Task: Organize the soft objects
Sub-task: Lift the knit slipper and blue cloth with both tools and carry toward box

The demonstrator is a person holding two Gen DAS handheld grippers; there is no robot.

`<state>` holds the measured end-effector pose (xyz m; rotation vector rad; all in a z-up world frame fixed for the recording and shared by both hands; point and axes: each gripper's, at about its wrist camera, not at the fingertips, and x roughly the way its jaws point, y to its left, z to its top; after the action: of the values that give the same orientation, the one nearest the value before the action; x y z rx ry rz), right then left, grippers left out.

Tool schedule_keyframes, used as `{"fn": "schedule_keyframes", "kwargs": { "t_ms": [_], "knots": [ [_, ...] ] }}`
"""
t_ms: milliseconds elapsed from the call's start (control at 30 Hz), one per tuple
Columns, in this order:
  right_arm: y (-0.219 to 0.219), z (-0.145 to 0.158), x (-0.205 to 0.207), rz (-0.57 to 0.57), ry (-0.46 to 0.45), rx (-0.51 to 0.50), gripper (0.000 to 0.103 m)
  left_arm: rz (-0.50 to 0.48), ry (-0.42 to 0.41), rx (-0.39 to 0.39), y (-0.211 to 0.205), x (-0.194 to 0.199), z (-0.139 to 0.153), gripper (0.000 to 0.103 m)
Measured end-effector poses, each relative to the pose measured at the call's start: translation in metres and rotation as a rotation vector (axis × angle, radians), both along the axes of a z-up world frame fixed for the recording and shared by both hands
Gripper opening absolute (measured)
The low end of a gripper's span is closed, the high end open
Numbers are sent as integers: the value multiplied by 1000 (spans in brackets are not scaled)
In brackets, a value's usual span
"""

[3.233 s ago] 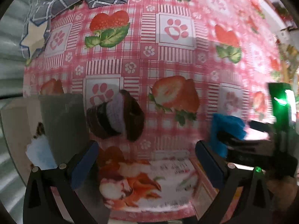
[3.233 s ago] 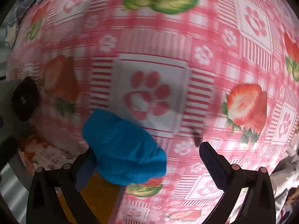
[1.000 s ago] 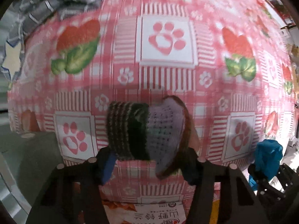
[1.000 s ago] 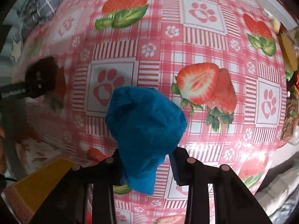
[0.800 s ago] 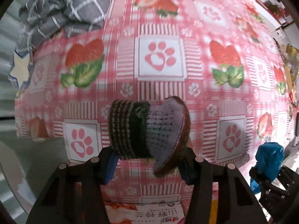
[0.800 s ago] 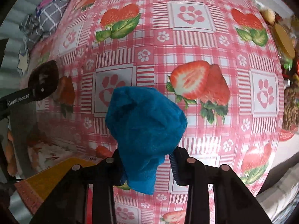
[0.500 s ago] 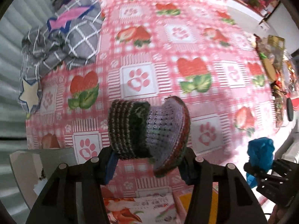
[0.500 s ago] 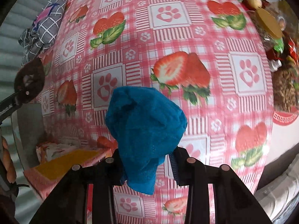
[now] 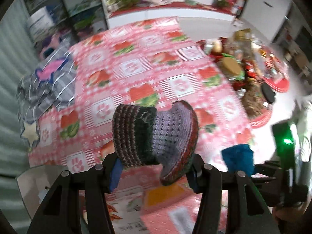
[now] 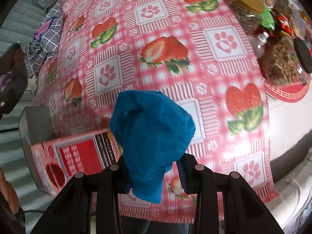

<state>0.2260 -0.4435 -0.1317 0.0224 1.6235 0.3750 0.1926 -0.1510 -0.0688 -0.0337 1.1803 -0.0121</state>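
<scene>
Left edge of the table (image 9: 175,39), far corner: we see a crumpled grey checked cloth (image 9: 52,85) with a pink patch lying on the pink strawberry-and-paw tablecloth (image 10: 156,15). At the near left edge a red printed box (image 10: 78,159) sits beside a grey container (image 10: 37,124). Left gripper (image 9: 154,167) is lifted above the table's near edge, jaws partly closed and clamped on a knitted hat (image 9: 154,134), striped brown and green band to the left, lilac part with red brim to the right; both blue pads press its sides. Right gripper (image 10: 154,173) is also off the table above the near edge, jaws nearly closed and pinching a bunched blue cloth (image 10: 152,132) that stands up between them. In the left wrist view we see that blue cloth just right of the hat, apart from it. Right edge of the table: a red tray (image 10: 286,91) crowded with jars and snack packets
</scene>
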Motion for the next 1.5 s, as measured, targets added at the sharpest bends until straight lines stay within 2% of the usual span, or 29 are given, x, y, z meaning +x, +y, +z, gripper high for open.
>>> {"fn": "schedule_keyframes", "kwargs": {
  "t_ms": [433, 800, 1233, 1500],
  "knots": [
    [-21, 23, -44, -15, -39, -58, 38, -310, -49, -14, -82, -66, 34, 59],
    [-17, 31, -95, 21, -46, -71, 38, -401, -8, -7, -87, -125, 36, 59],
    [49, 39, -145, 185, -62, -42, 38, -262, 11, -12, -26, -174, 36, 59],
    [89, 46, -164, 326, -75, -45, 38, -107, 20, -28, 19, -194, 31, 59]
  ]
}}
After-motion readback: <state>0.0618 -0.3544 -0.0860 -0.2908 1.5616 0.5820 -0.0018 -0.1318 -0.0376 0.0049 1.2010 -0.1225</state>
